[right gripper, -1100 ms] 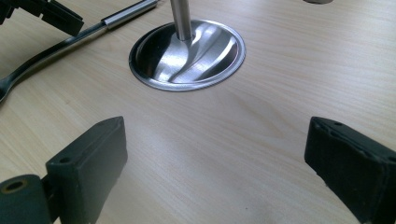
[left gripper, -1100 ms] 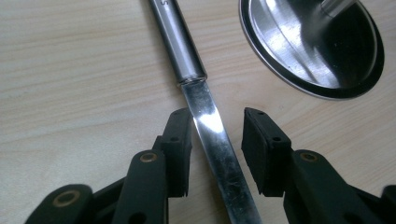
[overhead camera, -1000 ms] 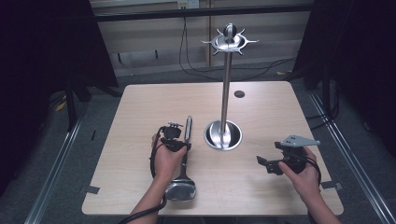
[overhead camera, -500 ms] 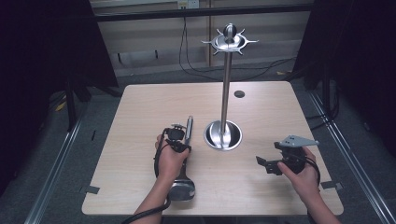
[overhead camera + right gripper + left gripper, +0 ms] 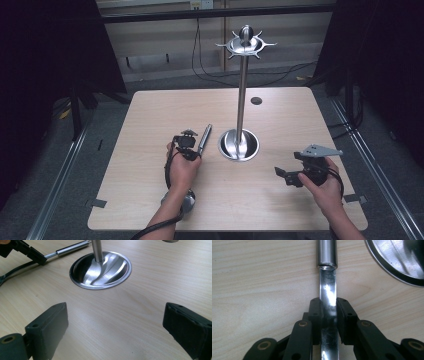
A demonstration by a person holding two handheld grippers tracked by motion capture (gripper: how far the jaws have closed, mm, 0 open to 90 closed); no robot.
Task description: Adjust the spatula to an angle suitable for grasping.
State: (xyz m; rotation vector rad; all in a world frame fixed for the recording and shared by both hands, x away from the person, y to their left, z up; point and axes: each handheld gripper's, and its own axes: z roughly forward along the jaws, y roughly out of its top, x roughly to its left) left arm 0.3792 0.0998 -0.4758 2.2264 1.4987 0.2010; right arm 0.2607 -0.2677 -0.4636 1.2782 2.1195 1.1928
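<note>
- Grasp step under way: left gripper (image 5: 328, 315) has its jaws closed against the flat shiny shaft of a steel ladle (image 5: 327, 292), pads pressing both edges of the strip just below where the round handle tube begins.
- Ladle lies flat on the table (image 5: 150, 120), handle pointing to about 1 o'clock from the left hand (image 5: 182, 170); bowl end sits near the front edge at 6 o'clock, partly hidden under the forearm.
- Handle tip ends just beside the round base of the utensil stand (image 5: 239, 145), at roughly 9 o'clock of that base; I can't tell whether they touch.
- Right gripper (image 5: 287, 176) hovers low at about 4 o'clock of the stand base, jaws spread wide with nothing between them, bare wood visible through the gap.
- Stand pole is upright; hook crown at the top carries nothing.
- Judgement: pick-up is secured but lift not yet begun, ladle looks fully down on the wood.
- Next move likely: raise the ladle clear, swing the handle end up toward a hook on the crown at 12 o'clock.
- Needs care: thin polished shaft could pivot in the pads under the bowl's weight; right gripper is free to steady the stand or the handle.
</note>
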